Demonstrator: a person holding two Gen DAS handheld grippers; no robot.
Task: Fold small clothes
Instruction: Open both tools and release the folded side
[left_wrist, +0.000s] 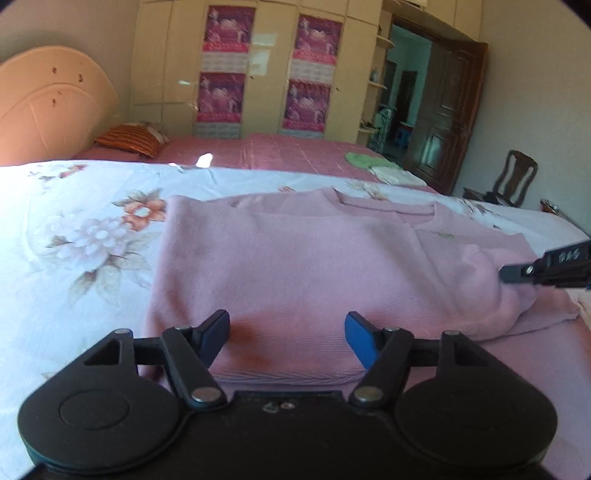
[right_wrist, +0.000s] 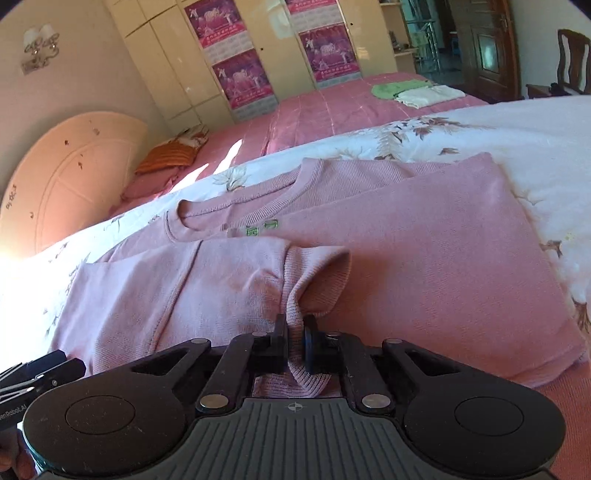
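Note:
A pink knit sweater (left_wrist: 314, 258) lies flat on the floral white sheet (left_wrist: 74, 240), its collar toward the far side. My left gripper (left_wrist: 287, 334) is open and empty, hovering over the sweater's near hem. My right gripper (right_wrist: 295, 338) is shut on the sleeve cuff (right_wrist: 314, 280) of the sweater (right_wrist: 424, 258), the sleeve drawn across the sweater's body. The right gripper also shows at the right edge of the left wrist view (left_wrist: 546, 266). The left gripper's edge shows at the lower left of the right wrist view (right_wrist: 33, 373).
A pink bed cover (left_wrist: 277, 151) lies beyond the sheet, with folded green and white clothes (left_wrist: 380, 166) on it and an orange pillow (left_wrist: 129, 140) by the headboard (left_wrist: 48, 103). Wardrobes (left_wrist: 258, 66), a door (left_wrist: 450, 110) and a chair (left_wrist: 513, 181) stand behind.

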